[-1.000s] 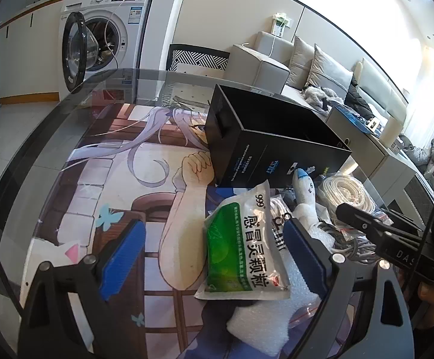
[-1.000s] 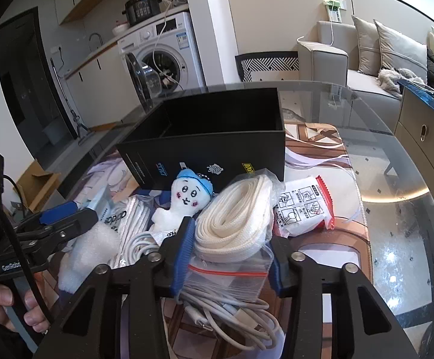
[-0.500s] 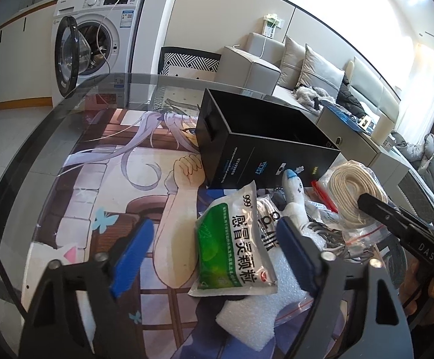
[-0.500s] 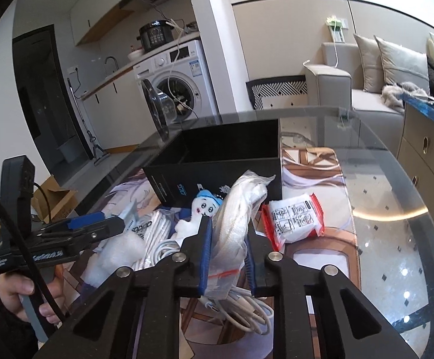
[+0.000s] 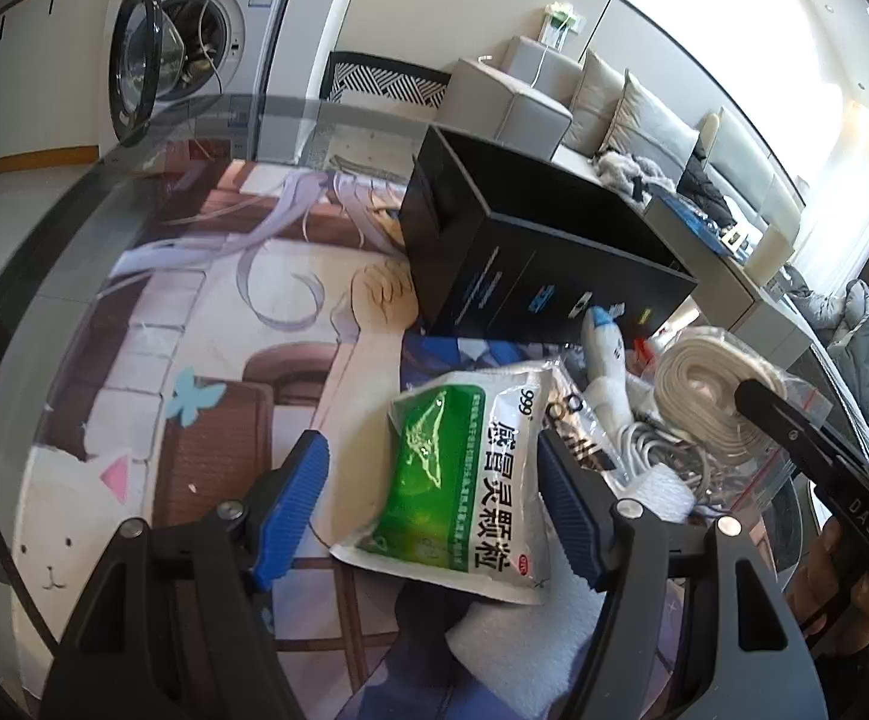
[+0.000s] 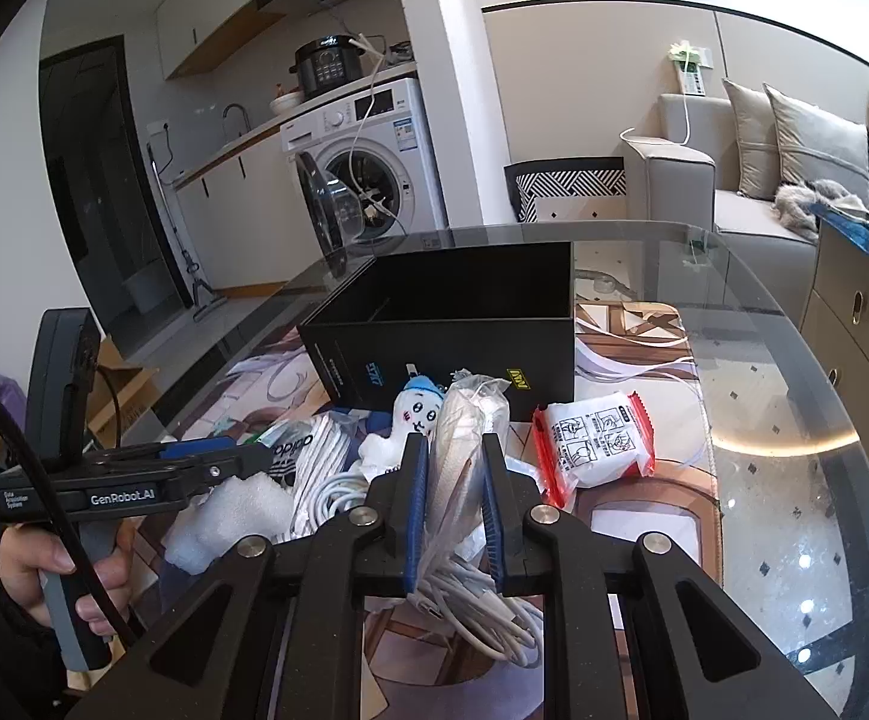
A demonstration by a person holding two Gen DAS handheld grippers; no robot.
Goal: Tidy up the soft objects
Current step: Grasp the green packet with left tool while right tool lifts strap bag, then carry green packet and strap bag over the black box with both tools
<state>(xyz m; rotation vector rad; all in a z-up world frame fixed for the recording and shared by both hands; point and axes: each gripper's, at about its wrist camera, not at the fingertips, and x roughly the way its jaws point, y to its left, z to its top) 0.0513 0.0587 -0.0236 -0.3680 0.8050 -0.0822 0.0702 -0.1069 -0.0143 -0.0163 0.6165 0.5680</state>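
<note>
A green and white medicine pouch [image 5: 464, 474] lies on the printed mat between the fingers of my left gripper [image 5: 428, 504]. Its jaws are closing; the right pad is at the pouch's edge and the left pad stands clear. My right gripper [image 6: 455, 510] is shut on a clear bag of coiled white rope [image 6: 464, 438], held a little above the pile. The same rope bag [image 5: 704, 384] shows at the right of the left wrist view. An open black box [image 6: 452, 324] stands just behind the pile.
Around the pile lie a white plush with a blue cap [image 6: 413, 414], a red-edged white packet [image 6: 596, 444], white foam [image 6: 224, 516], a white cable [image 6: 338, 492] and a bagged white item with black print [image 6: 308, 450]. The glass table edge [image 6: 824, 396] curves to the right.
The left jaws have narrowed around the pouch. The right jaws closed on the rope bag, squeezed it flat and raised it slightly.
</note>
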